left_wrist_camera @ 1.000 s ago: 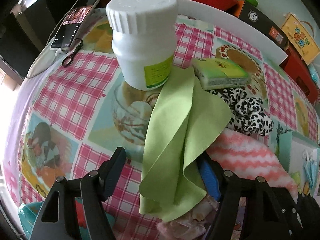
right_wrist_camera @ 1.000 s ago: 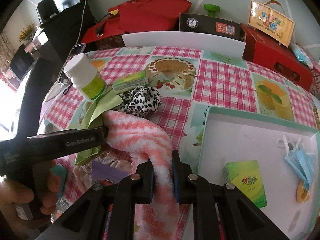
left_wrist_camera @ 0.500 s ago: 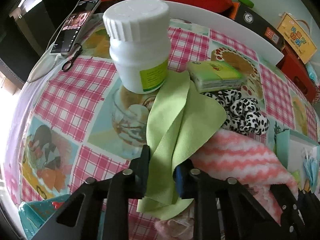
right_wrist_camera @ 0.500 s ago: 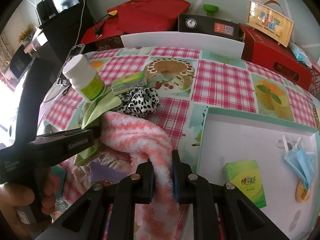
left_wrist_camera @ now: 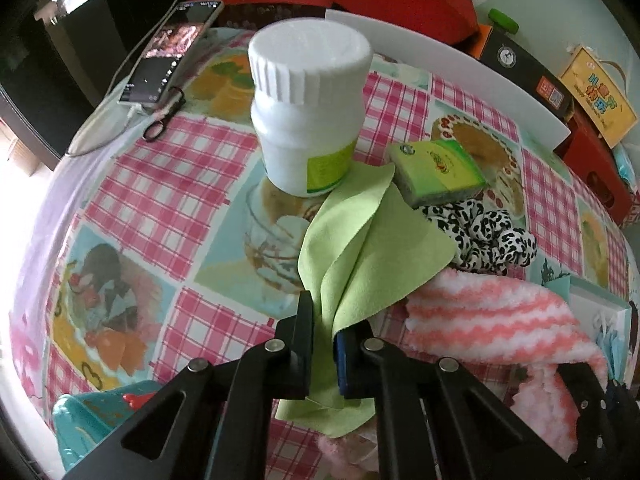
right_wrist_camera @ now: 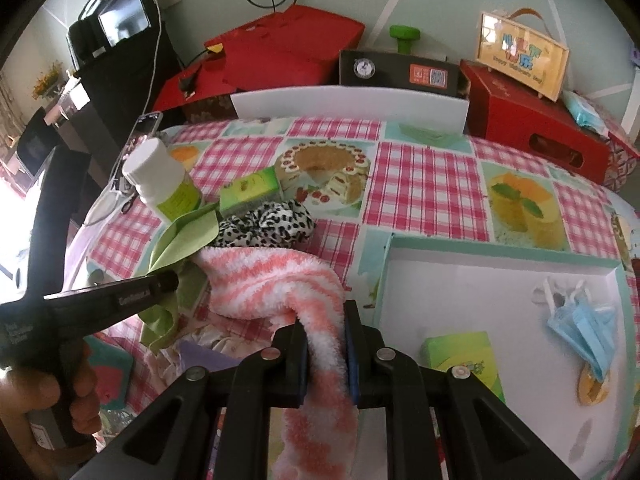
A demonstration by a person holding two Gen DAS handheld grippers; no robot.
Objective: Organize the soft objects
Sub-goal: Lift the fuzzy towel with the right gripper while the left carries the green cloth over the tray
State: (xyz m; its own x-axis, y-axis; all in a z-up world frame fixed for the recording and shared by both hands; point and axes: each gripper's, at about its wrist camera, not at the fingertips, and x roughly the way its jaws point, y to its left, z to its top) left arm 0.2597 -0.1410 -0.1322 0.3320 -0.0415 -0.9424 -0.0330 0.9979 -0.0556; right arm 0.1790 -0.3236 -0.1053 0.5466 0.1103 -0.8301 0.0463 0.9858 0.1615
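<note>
A checked pink surface [right_wrist_camera: 424, 184] fills both views. At lower centre of each frame, the left claw [left_wrist_camera: 325, 344] has just clenched on the green cloth [left_wrist_camera: 372, 248], the right claw [right_wrist_camera: 326, 344] pinches the striped sock [right_wrist_camera: 276, 276]. Next, likely: lift both toward the white tray [right_wrist_camera: 472, 292] at right.

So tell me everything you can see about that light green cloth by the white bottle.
The light green cloth is thin, smooth and matte, like microfibre, bunched into long soft folds. The left gripper has just closed on its lower part, and a loose flap hangs below the jaws. Its far corner reaches the base of the white plastic bottle; whether it is tucked under it is unclear. One edge overlaps the fluffy pink-and-white striped sock, which the right gripper pinches.
</note>
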